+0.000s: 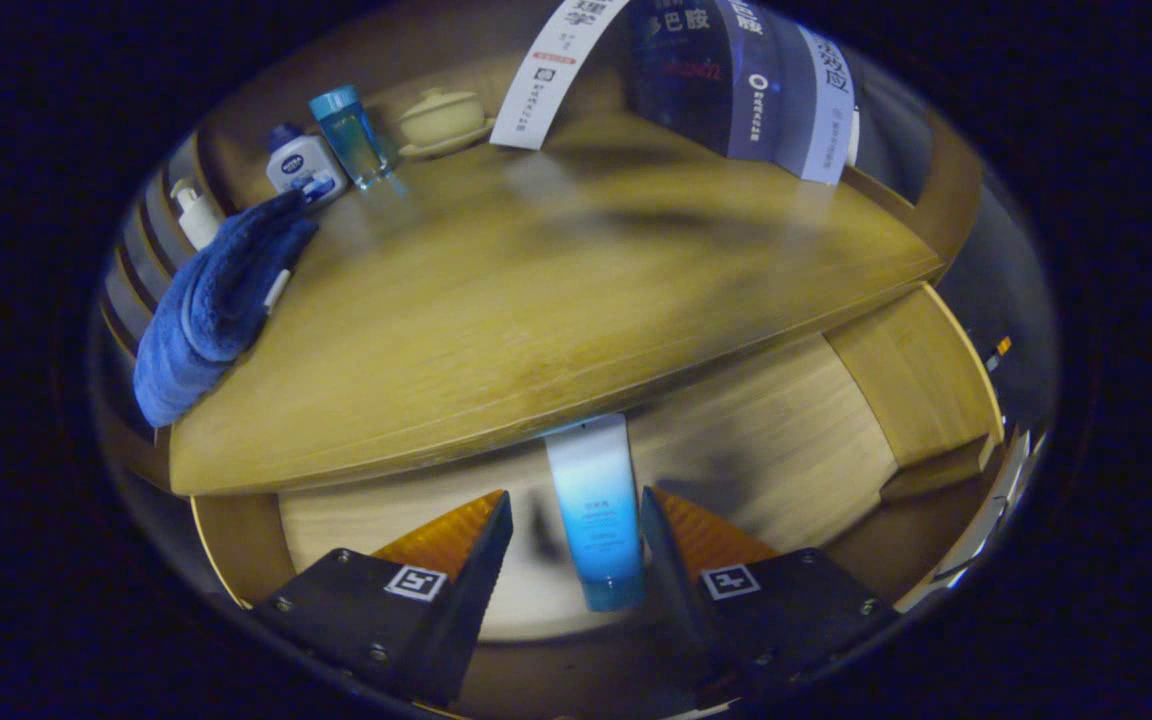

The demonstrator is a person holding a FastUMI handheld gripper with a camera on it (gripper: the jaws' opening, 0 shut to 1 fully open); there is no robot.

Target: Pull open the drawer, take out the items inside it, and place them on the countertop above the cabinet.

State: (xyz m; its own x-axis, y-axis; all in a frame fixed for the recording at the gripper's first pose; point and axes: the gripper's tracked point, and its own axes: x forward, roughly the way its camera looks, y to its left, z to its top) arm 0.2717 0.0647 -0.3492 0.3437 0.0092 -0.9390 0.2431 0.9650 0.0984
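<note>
On the left end of the wooden countertop [496, 300] lies a folded dark blue towel [216, 300], and beyond it stand a small white pump bottle [196, 215], a white bottle with a blue cap [303, 165], a clear blue bottle [351, 135] and a pale lidded ceramic bowl [443, 120]. Below the countertop the wooden drawer [786, 440] is open. The gripper [576, 535] stands wide over it, and a white-and-blue plastic tube [598, 510] lies between its fingers, nearer the right one; whether it touches is unclear.

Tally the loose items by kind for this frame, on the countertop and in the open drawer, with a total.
Bottles: 3 (pump bottle, white bottle, clear blue bottle)
Towels: 1 (blue towel)
Lidded bowls: 1 (lidded bowl)
Tubes: 1 (tube, in the drawer, between the open gripper fingers)
Total: 6
</note>
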